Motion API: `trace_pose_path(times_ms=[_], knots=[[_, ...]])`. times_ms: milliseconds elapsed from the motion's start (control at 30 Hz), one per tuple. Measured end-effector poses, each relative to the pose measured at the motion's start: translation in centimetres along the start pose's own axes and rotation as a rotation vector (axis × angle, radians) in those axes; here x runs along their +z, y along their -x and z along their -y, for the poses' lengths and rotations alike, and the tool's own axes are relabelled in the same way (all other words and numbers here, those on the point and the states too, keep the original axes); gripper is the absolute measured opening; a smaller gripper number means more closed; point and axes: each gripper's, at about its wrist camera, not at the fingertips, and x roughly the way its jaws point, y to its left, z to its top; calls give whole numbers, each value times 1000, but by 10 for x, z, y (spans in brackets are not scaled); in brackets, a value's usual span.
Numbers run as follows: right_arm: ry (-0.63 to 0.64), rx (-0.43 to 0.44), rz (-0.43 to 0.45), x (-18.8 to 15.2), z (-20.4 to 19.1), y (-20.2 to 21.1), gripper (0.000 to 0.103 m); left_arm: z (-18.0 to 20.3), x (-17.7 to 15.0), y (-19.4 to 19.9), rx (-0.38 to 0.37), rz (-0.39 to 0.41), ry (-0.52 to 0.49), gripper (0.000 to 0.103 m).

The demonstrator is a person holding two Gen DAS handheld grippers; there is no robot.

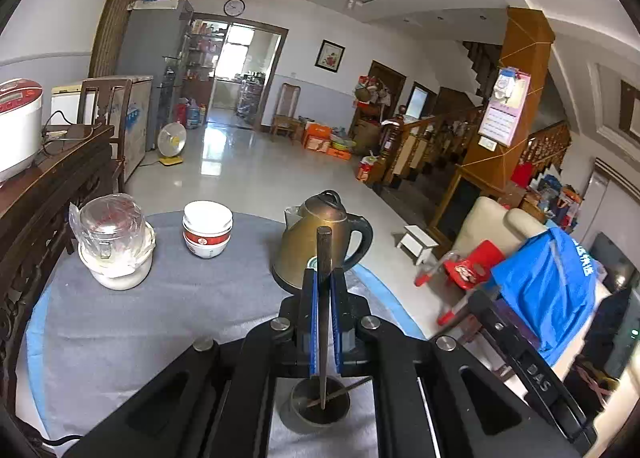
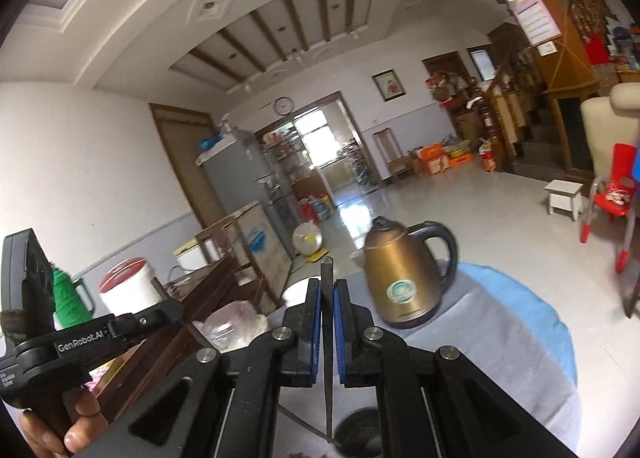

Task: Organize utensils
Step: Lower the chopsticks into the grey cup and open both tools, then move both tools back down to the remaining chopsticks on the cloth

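Observation:
My left gripper point(image 1: 323, 278) is shut on a dark chopstick point(image 1: 323, 254) held upright; its lower tip reaches into a small dark metal cup point(image 1: 320, 404) on the grey tablecloth, where another thin stick point(image 1: 344, 390) leans. My right gripper point(image 2: 328, 290) is shut on a second dark chopstick point(image 2: 327, 338), also upright, its tip low beside the dark cup point(image 2: 360, 432). Another thin stick point(image 2: 304, 426) lies below it. The left gripper's body point(image 2: 80, 334) and the hand holding it show at the lower left of the right wrist view.
A brass electric kettle point(image 1: 316, 242) point(image 2: 404, 278) stands just beyond the grippers. Stacked bowls point(image 1: 207, 230) and a plastic-covered jar on a white pot point(image 1: 114, 246) sit at the table's far left. A dark wooden sideboard point(image 1: 52, 185) with a rice cooker point(image 1: 16, 125) flanks the left; the table edge curves right.

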Motion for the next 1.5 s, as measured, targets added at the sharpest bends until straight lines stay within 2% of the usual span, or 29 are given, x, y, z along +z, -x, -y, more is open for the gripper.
trace_pose_path(times_ms=[200, 400, 533, 833, 933, 967, 1000, 1067, 1100, 1133, 1167, 1267, 1433, 1467, 1500], knots=[[-20, -47, -9, -10, 24, -5, 7, 0, -23, -42, 50, -71, 17, 6], [-33, -77, -62, -27, 39, -19, 7, -2, -52, -69, 103, -122, 11, 6], [-13, -106, -97, -42, 43, -25, 7, 1, -66, -73, 114, -125, -15, 7], [-27, -99, -195, -64, 47, -33, 8, 0, -83, -77, 88, -182, -42, 7], [-55, -82, -232, -66, 48, -31, 9, -1, -85, -71, 76, -193, -58, 10], [-69, -79, -246, -67, 49, -30, 9, -1, -85, -68, 76, -193, -60, 16], [-82, -75, -258, -67, 49, -29, 11, -3, -85, -62, 73, -189, -60, 28], [-113, -55, -273, -67, 51, -24, 24, -5, -83, -51, 76, -166, -61, 40], [-125, -45, -269, -68, 50, -19, 44, -7, -83, -42, 84, -148, -66, 44], [-139, -33, -250, -67, 51, -11, 74, -9, -82, -36, 87, -137, -70, 45], [-146, -25, -222, -66, 50, -5, 80, -11, -82, -26, 89, -122, -76, 47], [-123, -31, -132, -61, 43, 21, 79, -21, -82, -6, 122, -100, -85, 56], [-133, 4, -63, -56, 35, 57, 77, -54, -94, 24, 209, -99, -73, 63], [-123, 11, -47, -56, 30, 64, 76, -63, -99, 29, 241, -104, -68, 63], [-109, 23, -37, -56, 25, 70, 69, -71, -103, 32, 261, -108, -61, 63]])
